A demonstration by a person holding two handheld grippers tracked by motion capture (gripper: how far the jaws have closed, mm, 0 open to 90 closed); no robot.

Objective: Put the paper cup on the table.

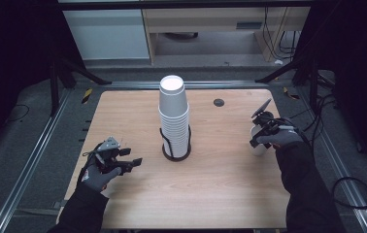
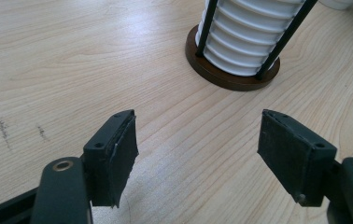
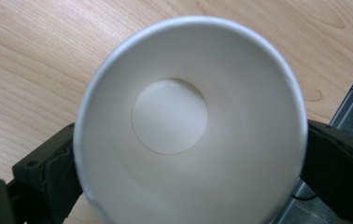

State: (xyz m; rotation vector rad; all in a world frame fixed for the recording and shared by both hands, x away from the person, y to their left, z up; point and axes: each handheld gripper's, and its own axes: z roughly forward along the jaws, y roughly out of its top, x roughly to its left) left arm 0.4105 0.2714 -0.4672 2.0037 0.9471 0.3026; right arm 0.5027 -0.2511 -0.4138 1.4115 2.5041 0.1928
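A tall stack of white paper cups (image 1: 174, 116) stands upside down in a dark round holder (image 1: 176, 152) with black upright rods at the table's middle. Its lower cups (image 2: 249, 42) and the brown base (image 2: 233, 77) lie ahead of my left gripper (image 2: 198, 158), which is open and empty, low over the wood. That left gripper (image 1: 132, 159) sits at the table's front left. At the right edge, my right gripper (image 1: 258, 138) is shut on a single white paper cup (image 1: 258, 144). The cup's open mouth (image 3: 191, 126) faces the camera between the two jaws.
The wooden table (image 1: 210, 194) has a small dark round grommet (image 1: 219, 102) at the back right. Metal rails (image 1: 36, 155) run along both sides, with cables (image 1: 351, 189) on the floor to the right. Faint pencil marks (image 2: 2, 128) are on the wood.
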